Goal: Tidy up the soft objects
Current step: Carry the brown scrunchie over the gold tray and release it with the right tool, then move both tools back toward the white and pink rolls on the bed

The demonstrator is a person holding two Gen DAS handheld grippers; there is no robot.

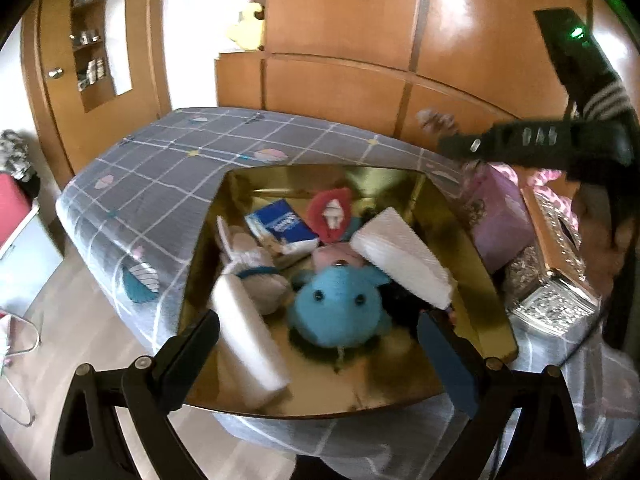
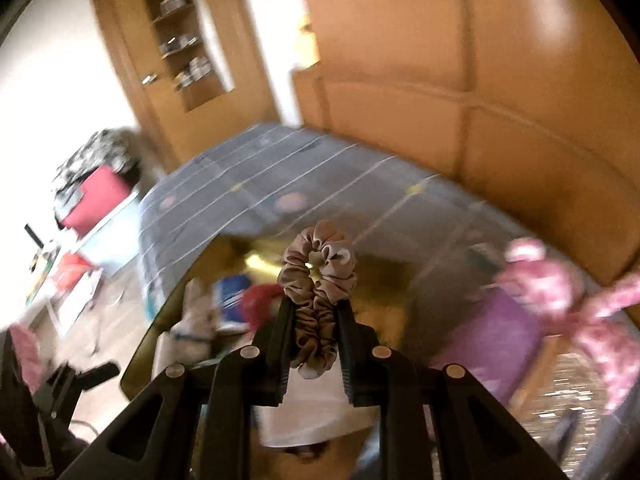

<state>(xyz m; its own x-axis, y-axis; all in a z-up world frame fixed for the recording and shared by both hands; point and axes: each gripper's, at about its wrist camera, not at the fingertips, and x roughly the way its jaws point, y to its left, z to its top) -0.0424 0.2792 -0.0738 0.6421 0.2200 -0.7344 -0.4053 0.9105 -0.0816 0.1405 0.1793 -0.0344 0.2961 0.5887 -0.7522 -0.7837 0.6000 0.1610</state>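
A gold box (image 1: 200,240) sits on the grey plaid bed (image 1: 160,160). Inside lie a blue plush (image 1: 340,308), a white bunny plush (image 1: 252,264), a blue tissue packet (image 1: 280,226), a red pouch (image 1: 330,212) and two white packs (image 1: 400,260). My left gripper (image 1: 320,344) hangs open over the box's near side, with nothing pinched between its fingers. My right gripper (image 2: 314,308) is shut on a beige scrunchie (image 2: 316,276), which loops out past the fingertips. In the left wrist view the right gripper (image 1: 452,144) comes in from the upper right, above the box's far corner.
Right of the gold box stand a purple box (image 1: 500,220) and a glittery silver box (image 1: 556,280), with pink patterned fabric (image 2: 560,300) behind them. Wooden wardrobe doors (image 1: 360,40) back the bed. Bare floor (image 1: 60,320) and a red seat (image 1: 12,208) lie to the left.
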